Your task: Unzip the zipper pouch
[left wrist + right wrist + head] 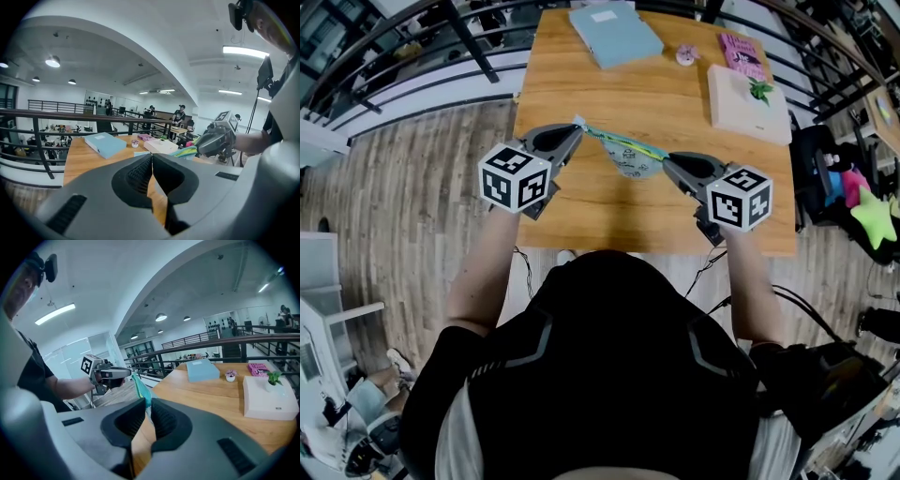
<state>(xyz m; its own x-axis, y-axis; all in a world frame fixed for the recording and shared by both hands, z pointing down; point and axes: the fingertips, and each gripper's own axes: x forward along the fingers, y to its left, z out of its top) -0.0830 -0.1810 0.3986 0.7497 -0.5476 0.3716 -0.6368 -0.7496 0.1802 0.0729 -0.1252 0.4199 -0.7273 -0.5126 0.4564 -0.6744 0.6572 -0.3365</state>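
Right hand-held gripper (pixel 667 162) pinching, teal-edged pouch (pixel 630 161) stretched, sagging

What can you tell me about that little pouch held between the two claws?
The zipper pouch is soft, pale blue-grey fabric with a green-yellow band along its top edge. That edge is stretched between the left gripper and right gripper, each shut on one end; the body sags below, above the wooden table. Zip state unclear.

Bright, even indoor light; sharp focus, edges bent by fisheye.
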